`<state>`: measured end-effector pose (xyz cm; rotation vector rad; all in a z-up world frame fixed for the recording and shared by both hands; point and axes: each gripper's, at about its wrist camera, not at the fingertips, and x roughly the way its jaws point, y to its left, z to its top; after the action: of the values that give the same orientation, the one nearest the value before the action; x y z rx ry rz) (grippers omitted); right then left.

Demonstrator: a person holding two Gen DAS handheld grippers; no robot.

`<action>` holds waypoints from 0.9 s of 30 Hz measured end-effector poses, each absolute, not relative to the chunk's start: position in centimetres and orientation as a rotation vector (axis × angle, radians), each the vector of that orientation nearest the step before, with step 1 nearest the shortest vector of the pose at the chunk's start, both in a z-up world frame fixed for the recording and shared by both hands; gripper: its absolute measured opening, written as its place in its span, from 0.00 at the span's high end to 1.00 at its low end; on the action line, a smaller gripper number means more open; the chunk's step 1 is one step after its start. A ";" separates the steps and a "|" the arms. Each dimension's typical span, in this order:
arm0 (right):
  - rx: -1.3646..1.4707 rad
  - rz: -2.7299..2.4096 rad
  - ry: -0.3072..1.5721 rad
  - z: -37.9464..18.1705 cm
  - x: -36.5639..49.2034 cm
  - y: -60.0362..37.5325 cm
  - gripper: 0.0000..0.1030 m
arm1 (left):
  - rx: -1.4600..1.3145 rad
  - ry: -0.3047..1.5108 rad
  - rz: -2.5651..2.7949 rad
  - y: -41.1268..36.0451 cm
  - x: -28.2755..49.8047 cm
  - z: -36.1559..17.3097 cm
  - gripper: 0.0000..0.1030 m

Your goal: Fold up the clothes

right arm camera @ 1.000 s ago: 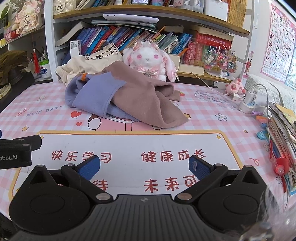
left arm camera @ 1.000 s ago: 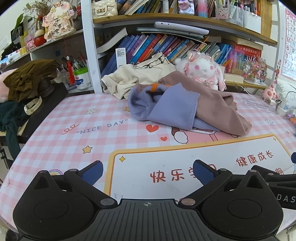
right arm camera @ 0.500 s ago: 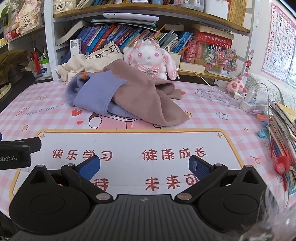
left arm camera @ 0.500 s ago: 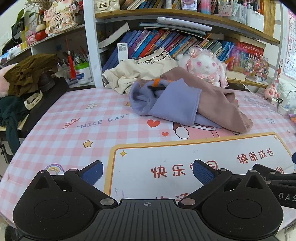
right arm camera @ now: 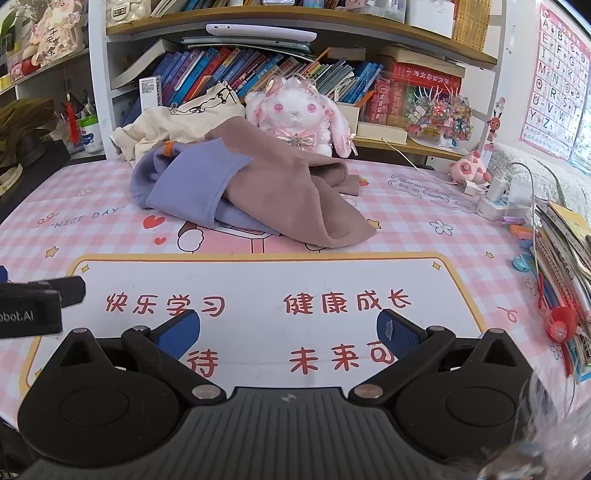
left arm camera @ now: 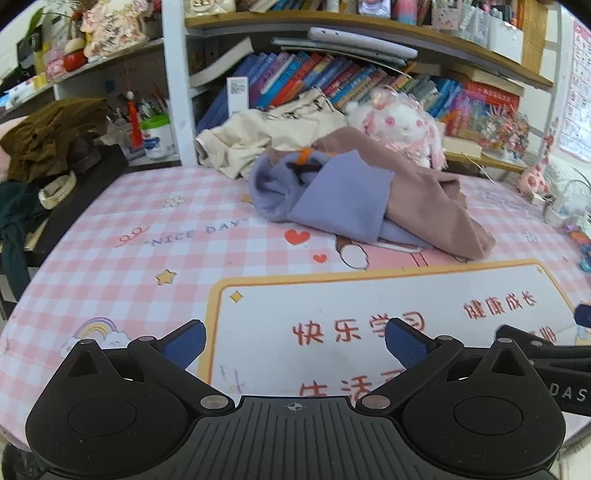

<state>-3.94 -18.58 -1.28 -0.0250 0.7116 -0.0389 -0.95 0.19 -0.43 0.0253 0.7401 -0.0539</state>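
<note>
Both tools are over the near part of the surface (right arm camera: 424, 206), and nothing is in either of them: the left tool (left arm camera: 294, 345) has its blue pads spread wide with only the printed mat showing between them, and the right tool (right arm camera: 288, 334) is just as wide and just as empty. The clothes sit well ahead of both, toward the back of the surface, in a rumpled heap: a lavender garment (left arm camera: 332, 201) bunched on the left, with a mauve-brown garment (right arm camera: 291, 192) draped over and across it, trailing a loose corner down toward the right. Behind them a cream garment (left arm camera: 258, 138) slumps against the bookshelf (right arm camera: 295, 27), and a plush bunny (right arm camera: 295, 118) sits just beyond the pile. My read on handling: this is soft, light, fleecy fabric, floppy rather than stiff, so it will sag and drag, and a pinch could catch both layers at once. The best hold looks like that free brown corner at the near right, with the other tool taking an edge farther along, so the top piece peels off and can be laid flat on the mat. No fold is started yet.
</note>
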 end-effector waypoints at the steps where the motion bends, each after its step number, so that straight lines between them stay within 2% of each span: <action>1: -0.027 -0.037 0.711 -1.3 -4.0 -18.5 0.00 | 0.024 0.743 -0.059 0.2 -0.9 -0.4 0.00; 27: -0.056 -0.021 0.702 -1.0 -3.5 -17.3 0.00 | 0.103 0.662 -0.063 0.2 -1.0 -0.3 0.00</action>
<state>-3.48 -17.25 -0.97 -0.0561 0.7016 -0.0210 -0.97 0.17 -0.33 0.1029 0.6616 -0.0630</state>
